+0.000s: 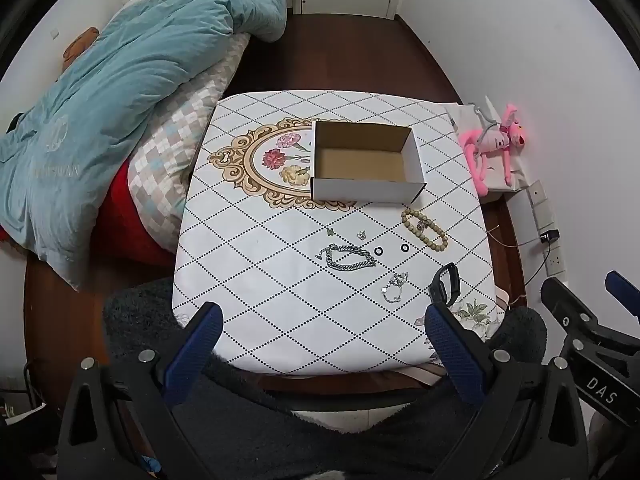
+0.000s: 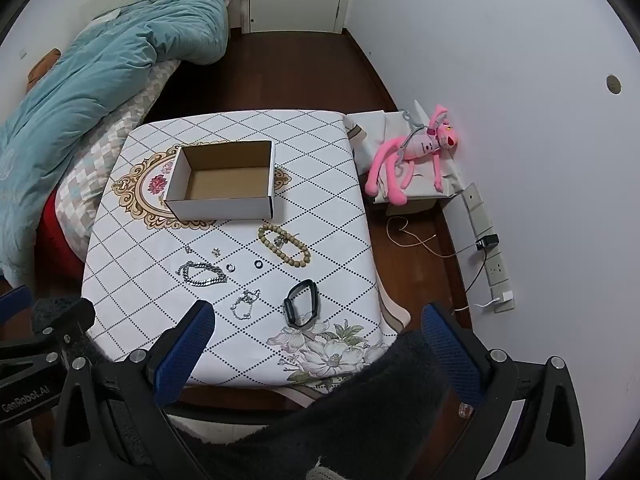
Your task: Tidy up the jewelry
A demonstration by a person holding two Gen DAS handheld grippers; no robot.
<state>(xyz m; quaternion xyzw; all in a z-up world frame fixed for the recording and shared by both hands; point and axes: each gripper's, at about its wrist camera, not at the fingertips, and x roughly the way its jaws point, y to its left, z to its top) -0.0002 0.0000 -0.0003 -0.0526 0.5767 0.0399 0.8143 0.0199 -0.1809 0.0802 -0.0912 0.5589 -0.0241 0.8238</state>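
An empty white cardboard box (image 1: 366, 162) (image 2: 224, 178) stands open on the patterned tablecloth (image 1: 260, 280) (image 2: 132, 280). In front of it lie a wooden bead bracelet (image 1: 425, 228) (image 2: 285, 245), a silver chain bracelet (image 1: 347, 258) (image 2: 202, 273), a thin silver bracelet (image 1: 394, 288) (image 2: 244, 304), two small dark rings (image 1: 378, 250) (image 2: 259, 265), small earrings (image 1: 362, 234) (image 2: 216, 251) and a black wristband (image 1: 446, 284) (image 2: 302, 303). My left gripper (image 1: 324, 336) and right gripper (image 2: 320, 332) are both open and empty, held above the table's near edge.
A bed with a teal duvet (image 1: 120, 80) (image 2: 80, 72) borders the table's left side. A pink plush toy (image 1: 496, 144) (image 2: 416, 152) lies on a box at the right, by the wall. A power strip with cables (image 2: 492, 248) runs along the wall. Dark wooden floor lies beyond.
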